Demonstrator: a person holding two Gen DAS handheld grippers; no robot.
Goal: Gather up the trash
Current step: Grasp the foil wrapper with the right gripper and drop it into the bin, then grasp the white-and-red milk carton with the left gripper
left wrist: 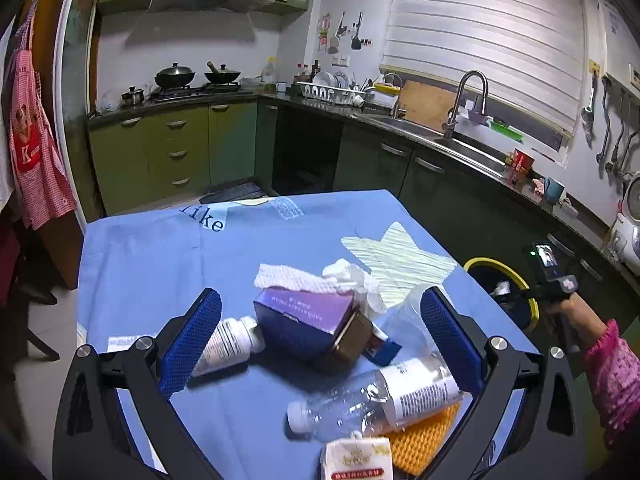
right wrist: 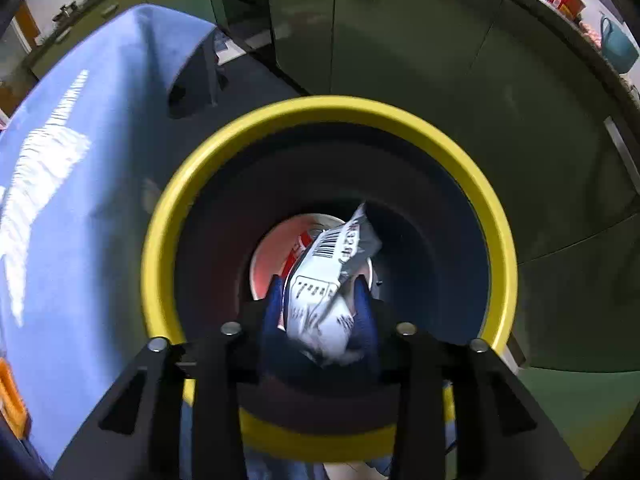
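Blue pads of the right gripper (right wrist: 320, 300) are seen part-open around a white wrapper (right wrist: 324, 280), held over the yellow-rimmed bin (right wrist: 168, 208); whether it is pinched cannot be told. Jaws of the left gripper (left wrist: 320, 328) are spread wide and empty above a box (left wrist: 304, 316), bottle (left wrist: 376, 400) and tissue (left wrist: 320, 276) on the blue table (left wrist: 160, 260).

Left wrist view low and close over the blue tabletop (left wrist: 152, 264), angled down toward the kitchen counters, right wrist view steeply down, close above the yellow-rimmed bin (right wrist: 328, 110), both sharing that bin (left wrist: 520, 280) and tabletop edge (right wrist: 80, 208)
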